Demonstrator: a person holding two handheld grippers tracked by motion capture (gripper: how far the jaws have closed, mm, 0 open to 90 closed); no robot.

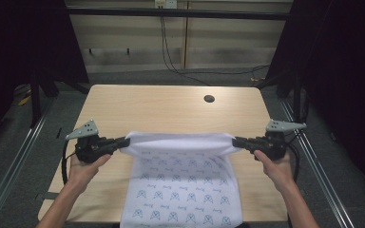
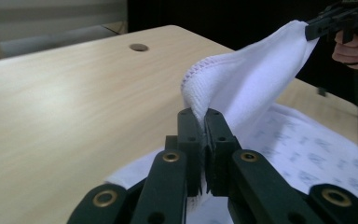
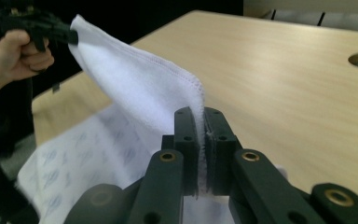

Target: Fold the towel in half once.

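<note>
With the left gripper (image 1: 122,141) and right gripper (image 1: 235,141) each clenched on a towel (image 1: 180,190) corner above the bench (image 1: 161,104), folding is underway; next, lay the raised edge down evenly.

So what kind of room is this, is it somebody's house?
Probably not a house: it looks like a lab or recording studio. A bare wooden table stands between dark curtains and metal rails, with cables trailing across the floor, and two hand-held grippers stretch out a white towel.
</note>
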